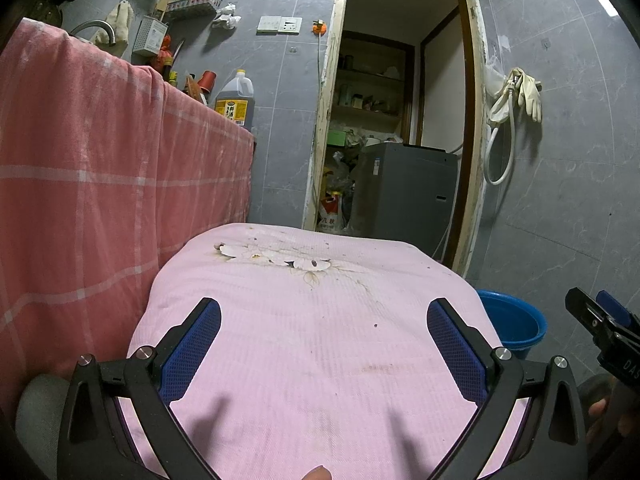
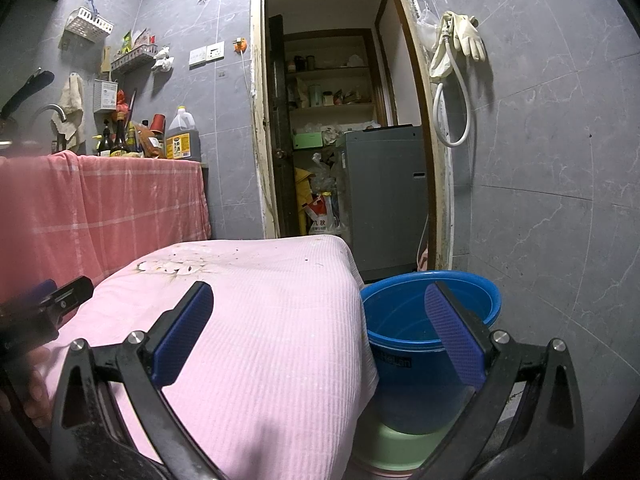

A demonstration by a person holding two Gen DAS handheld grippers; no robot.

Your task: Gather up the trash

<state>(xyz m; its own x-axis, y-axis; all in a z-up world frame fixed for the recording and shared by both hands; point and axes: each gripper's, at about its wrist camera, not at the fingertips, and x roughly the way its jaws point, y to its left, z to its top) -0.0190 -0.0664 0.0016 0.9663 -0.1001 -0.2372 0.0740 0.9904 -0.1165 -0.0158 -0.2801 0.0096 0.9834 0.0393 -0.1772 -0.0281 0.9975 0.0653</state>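
Note:
A low table under a pink cloth (image 1: 320, 340) fills the middle of both views (image 2: 260, 320). Whitish scraps of trash (image 1: 276, 258) lie near its far edge, with small dark crumbs around; they also show in the right wrist view (image 2: 176, 266). A blue bucket (image 2: 416, 340) stands on the floor at the table's right side, also in the left wrist view (image 1: 516, 320). My left gripper (image 1: 324, 316) is open and empty over the near half of the table. My right gripper (image 2: 320, 304) is open and empty over the table's right edge and the bucket.
A counter draped in red checked cloth (image 1: 100, 180) stands at the left with bottles (image 2: 182, 136) on it. An open doorway (image 2: 340, 140) behind shows shelves and a grey appliance (image 1: 408, 192). Rubber gloves (image 2: 464, 36) and a hose hang on the tiled wall. A green basin (image 2: 384, 452) sits under the bucket.

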